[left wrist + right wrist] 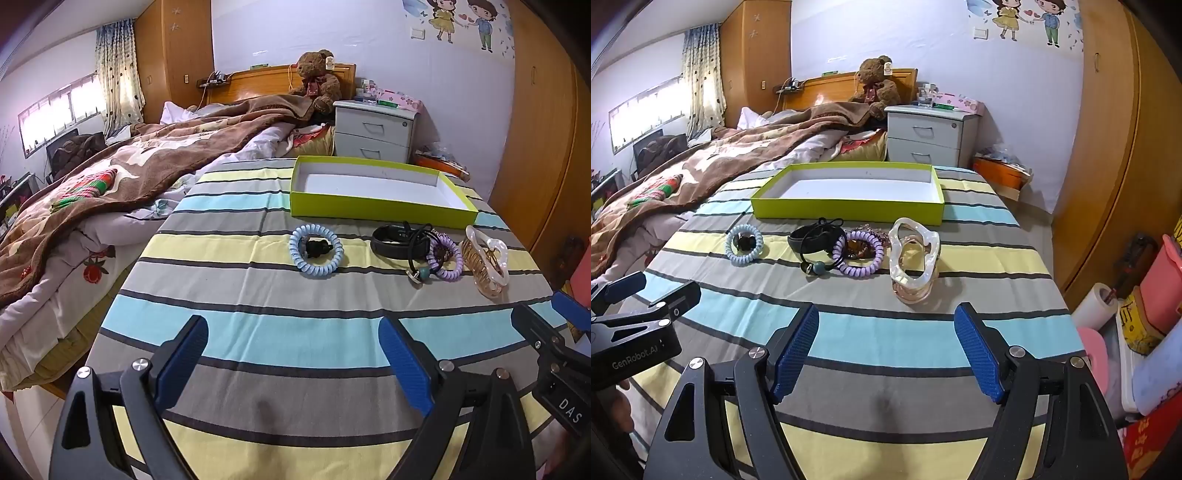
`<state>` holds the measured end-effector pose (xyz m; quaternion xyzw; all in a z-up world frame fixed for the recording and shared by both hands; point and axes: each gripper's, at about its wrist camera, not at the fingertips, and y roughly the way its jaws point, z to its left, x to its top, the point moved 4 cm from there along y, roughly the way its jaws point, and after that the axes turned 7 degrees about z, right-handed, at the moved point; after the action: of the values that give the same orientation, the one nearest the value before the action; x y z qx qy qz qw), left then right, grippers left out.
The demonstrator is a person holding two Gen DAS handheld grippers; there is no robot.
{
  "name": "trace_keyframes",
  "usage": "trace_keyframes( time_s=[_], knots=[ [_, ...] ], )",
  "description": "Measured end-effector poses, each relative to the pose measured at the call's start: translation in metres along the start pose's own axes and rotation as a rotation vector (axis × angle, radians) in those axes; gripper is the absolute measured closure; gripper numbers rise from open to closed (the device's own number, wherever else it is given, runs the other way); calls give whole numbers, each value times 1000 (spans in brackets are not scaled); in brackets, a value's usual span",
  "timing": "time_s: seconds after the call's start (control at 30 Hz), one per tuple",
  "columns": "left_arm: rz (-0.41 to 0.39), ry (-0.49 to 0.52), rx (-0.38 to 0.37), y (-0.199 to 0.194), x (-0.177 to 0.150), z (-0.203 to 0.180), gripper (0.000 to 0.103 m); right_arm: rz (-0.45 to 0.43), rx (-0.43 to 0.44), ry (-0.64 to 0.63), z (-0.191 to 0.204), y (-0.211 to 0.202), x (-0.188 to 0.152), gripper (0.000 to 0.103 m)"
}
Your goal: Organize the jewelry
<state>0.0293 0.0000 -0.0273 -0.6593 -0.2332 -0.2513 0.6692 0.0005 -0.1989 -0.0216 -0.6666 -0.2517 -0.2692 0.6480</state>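
A lime-green box [380,212] [849,212] with a white inside lies open and empty on the striped cloth. In front of it lie a light-blue spiral hair tie [316,251] [744,244], a black band [397,242] [812,238], a purple spiral tie [445,258] [858,256] and a clear pinkish hair claw [485,260] [914,254]. My left gripper [293,328] is open and empty, well short of the blue tie. My right gripper [886,314] is open and empty, short of the hair claw.
The striped cloth [258,332] covers a table beside a bed with a brown blanket [147,158]. A grey nightstand [375,131] stands behind the box. Rolls and bins [1137,325] crowd the floor at right, by a wooden wardrobe [1108,147].
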Motion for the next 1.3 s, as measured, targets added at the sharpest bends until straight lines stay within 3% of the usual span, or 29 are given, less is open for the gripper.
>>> trace_keyframes(
  time_s=[1.3],
  knots=[
    [34, -7, -6, 5, -4, 2, 9, -7, 19, 18, -1, 3, -1, 27]
  ],
)
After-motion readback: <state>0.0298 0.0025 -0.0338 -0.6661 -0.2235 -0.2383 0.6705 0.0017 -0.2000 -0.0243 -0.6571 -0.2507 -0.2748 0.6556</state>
